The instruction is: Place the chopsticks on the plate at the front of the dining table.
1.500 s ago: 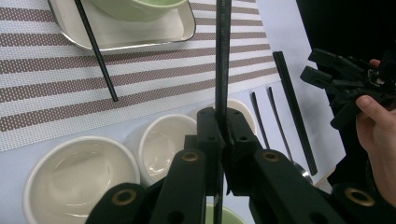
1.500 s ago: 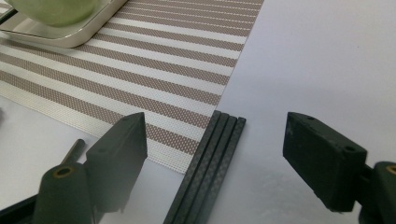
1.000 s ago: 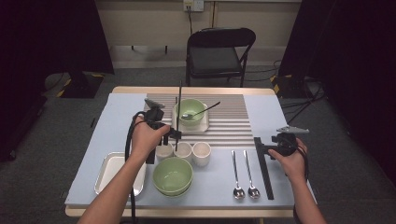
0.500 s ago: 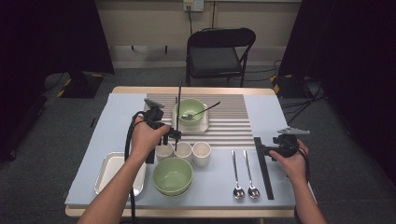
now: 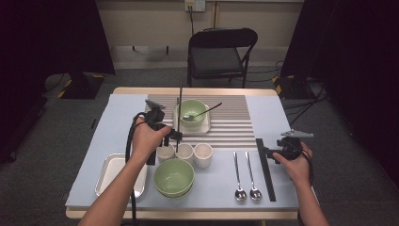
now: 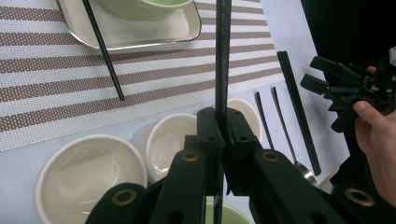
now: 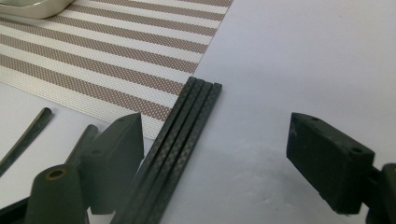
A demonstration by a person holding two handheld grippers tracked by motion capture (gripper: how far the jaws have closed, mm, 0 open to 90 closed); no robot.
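Upright, my left gripper [image 6: 223,140] pinched one black chopstick [image 6: 222,56]; at three o'clock, my right gripper [image 7: 215,163] stood spread over the chopstick bundle [image 7: 180,140].

Black chopstick [image 6: 222,56] held upright over white cups [image 5: 184,151], three more chopsticks [image 7: 180,144] flat on table

studio: black curtains [image 5: 56,37], staged table [image 5: 282,117]

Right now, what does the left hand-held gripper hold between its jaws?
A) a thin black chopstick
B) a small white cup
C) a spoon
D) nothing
A: in the left gripper view the left hand-held gripper is shut on a thin black chopstick, above the small white cups.
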